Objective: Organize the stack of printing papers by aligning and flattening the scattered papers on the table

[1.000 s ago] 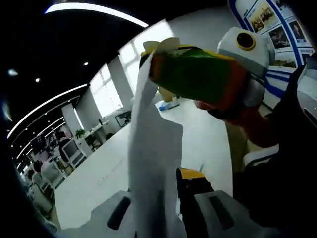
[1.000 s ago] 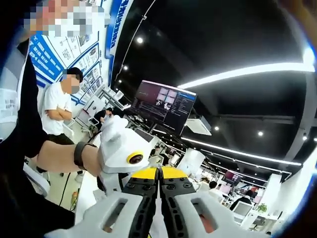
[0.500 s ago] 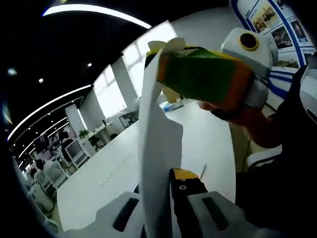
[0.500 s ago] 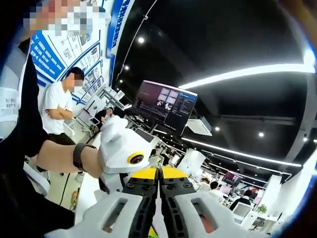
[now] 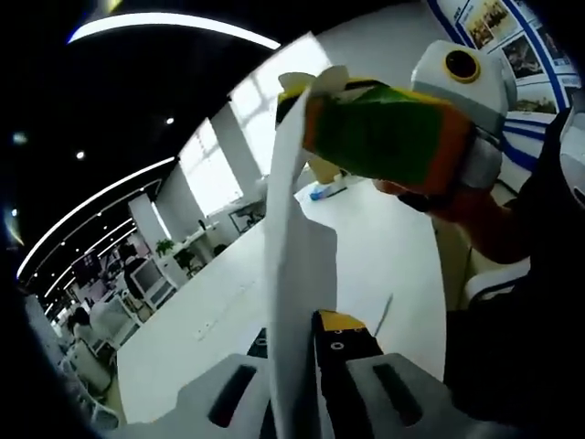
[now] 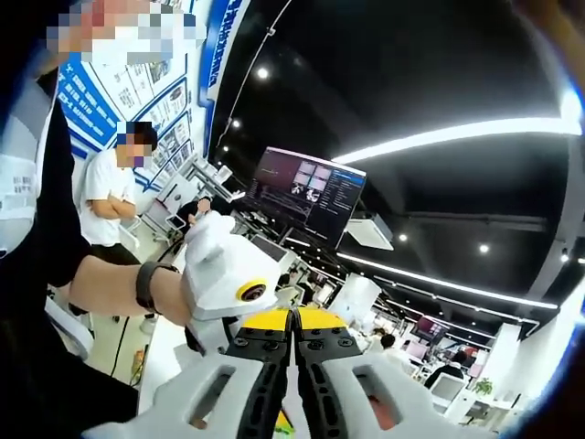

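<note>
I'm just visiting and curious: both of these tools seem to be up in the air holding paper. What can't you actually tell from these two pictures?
- The rest of the paper: seen edge-on in the left gripper view, its lower end hidden between the left gripper jaws.
- What the right gripper pinches: right gripper view shows jaws together, a thin sliver only.
- The table: any stack is out of frame.
- The hanging screen: text too small.

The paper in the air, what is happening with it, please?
A person holds a two-jaw gripper in each hand and lifts the sheets of white paper off the white table, on edge. The left gripper is shut on the paper at its lower end. The right gripper grips its upper end; in the right gripper view its jaws stand closed with the paper's edge between them.
</note>
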Action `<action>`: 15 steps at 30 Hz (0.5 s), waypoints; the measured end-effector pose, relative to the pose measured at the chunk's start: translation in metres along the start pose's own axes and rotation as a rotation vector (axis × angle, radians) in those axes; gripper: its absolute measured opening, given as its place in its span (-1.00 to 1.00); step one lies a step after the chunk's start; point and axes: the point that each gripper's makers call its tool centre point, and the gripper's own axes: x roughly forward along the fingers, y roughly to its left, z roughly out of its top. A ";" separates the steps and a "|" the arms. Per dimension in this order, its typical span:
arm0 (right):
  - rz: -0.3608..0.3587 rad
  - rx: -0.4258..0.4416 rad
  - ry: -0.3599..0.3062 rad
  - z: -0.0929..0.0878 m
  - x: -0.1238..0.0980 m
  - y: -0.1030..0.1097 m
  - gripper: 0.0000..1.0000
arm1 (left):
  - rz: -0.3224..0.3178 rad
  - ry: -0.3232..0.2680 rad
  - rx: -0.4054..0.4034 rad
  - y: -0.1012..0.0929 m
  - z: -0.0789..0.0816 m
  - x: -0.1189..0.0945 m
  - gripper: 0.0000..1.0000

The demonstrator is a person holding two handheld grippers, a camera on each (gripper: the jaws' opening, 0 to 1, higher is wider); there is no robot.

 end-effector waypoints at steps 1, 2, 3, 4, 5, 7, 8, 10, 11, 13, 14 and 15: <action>0.000 -0.001 0.001 0.000 0.000 0.000 -1.00 | -0.001 0.001 0.000 0.000 0.000 0.000 -0.89; 0.000 -0.001 0.001 0.000 0.000 0.000 -1.00 | -0.002 0.001 0.000 0.000 0.000 0.000 -0.89; 0.000 -0.001 0.001 0.000 0.000 0.000 -1.00 | -0.002 0.001 0.000 0.000 0.000 0.000 -0.89; 0.002 0.000 0.001 0.000 -0.001 0.000 -1.00 | 0.000 0.001 0.000 0.000 0.000 0.000 -0.89; 0.003 0.002 0.000 0.000 -0.001 0.000 -1.00 | 0.003 0.002 0.001 0.000 0.000 0.000 -0.89; 0.005 0.003 0.002 -0.001 -0.001 0.001 -1.00 | 0.014 0.010 0.009 0.002 -0.002 0.000 -0.89; 0.005 0.003 0.003 -0.001 -0.001 0.001 -1.00 | 0.018 0.014 0.011 0.003 -0.003 0.000 -0.89; 0.005 0.001 0.004 -0.002 -0.001 0.001 -1.00 | 0.023 0.018 0.015 0.004 -0.004 0.000 -0.89; 0.004 0.001 0.003 -0.001 -0.002 0.001 -1.00 | 0.028 0.020 0.017 0.005 -0.004 0.000 -0.89; 0.004 0.006 0.004 -0.002 -0.002 0.000 -1.00 | 0.039 0.026 0.021 0.007 -0.005 -0.001 -0.89; 0.005 0.010 0.005 -0.003 -0.002 0.000 -1.00 | 0.043 0.030 0.025 0.007 -0.007 -0.001 -0.89; 0.005 0.011 0.005 -0.003 -0.002 0.000 -1.00 | 0.043 0.032 0.025 0.008 -0.007 -0.001 -0.89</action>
